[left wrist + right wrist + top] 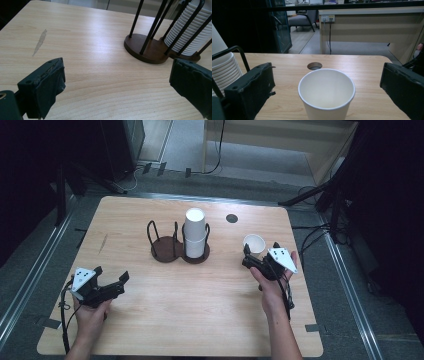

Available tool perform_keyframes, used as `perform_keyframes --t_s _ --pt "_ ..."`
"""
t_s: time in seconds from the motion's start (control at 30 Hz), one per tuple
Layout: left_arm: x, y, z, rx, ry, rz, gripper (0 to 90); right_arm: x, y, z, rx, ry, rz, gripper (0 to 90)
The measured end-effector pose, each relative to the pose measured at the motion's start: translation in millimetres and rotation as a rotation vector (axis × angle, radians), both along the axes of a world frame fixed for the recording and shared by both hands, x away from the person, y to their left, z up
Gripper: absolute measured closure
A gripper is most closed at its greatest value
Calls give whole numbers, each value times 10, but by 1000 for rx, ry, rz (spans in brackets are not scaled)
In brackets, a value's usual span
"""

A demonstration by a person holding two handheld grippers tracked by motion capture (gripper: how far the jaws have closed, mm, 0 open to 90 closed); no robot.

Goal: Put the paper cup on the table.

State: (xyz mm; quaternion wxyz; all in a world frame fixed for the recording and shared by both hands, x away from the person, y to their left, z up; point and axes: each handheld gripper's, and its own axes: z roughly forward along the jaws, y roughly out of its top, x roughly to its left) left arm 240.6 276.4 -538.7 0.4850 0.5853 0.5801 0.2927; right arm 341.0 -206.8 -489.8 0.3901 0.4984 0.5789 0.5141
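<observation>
A single white paper cup (254, 243) stands upright on the wooden table (150, 320) at the right. My right gripper (260, 250) is open just behind it, one jaw on each side. In the right gripper view the cup (327, 100) sits between the spread jaws of the gripper (328, 77) with a gap on both sides. A dark wooden two-ring holder (167, 249) stands mid-table. Its right ring holds a tall stack of white cups (195, 232), and its left ring is empty. My left gripper (111, 274) hovers open at the front left, holding nothing. Its view shows the holder base (145, 47) and the stack (190, 30) ahead.
A round cable hole (231, 218) lies in the table behind the single cup, seen too in the right gripper view (314, 66). A pale smear (40, 42) marks the wood at the left. Black stands and cables surround the table on the floor.
</observation>
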Motion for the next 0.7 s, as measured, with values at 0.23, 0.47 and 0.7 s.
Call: perform_keyframes --t_s 0.23,0.47,0.7 --pt "-3 1 0 -1 3 1 6 -134 -102 -16 6 -4 4 0" --pt "-4 -3 0 1 4 3 6 -284 -257 -71 16 1 -8 0" --pt "-5 -2 1 0 5 2 6 -400 -426 -145 11 3 -20 0"
